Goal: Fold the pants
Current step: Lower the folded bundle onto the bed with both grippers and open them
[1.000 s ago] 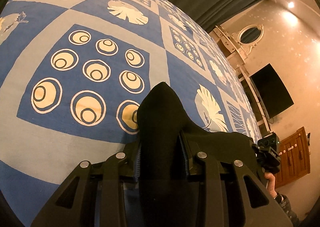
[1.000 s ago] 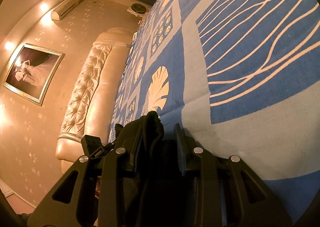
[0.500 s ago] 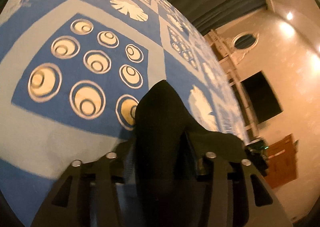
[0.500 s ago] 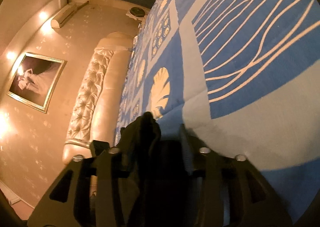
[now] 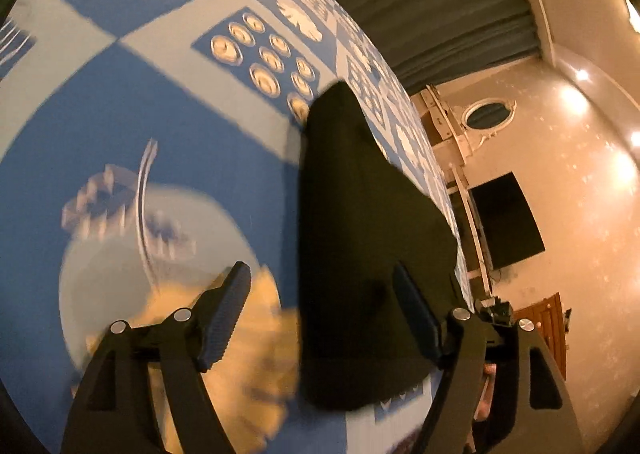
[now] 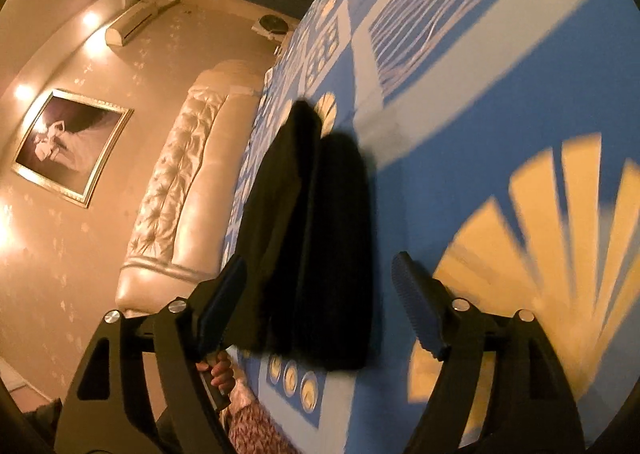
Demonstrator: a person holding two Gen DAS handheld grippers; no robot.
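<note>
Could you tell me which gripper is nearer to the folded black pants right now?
Neither clearly: the left gripper and right gripper have both just been opening, and each hangs open over its end of the pants, fingers clear of the cloth.

We count one pair of black pants on one bed cover. We see two grippers, the left gripper and the right gripper. We count one framed picture, one headboard and one round mirror.
</note>
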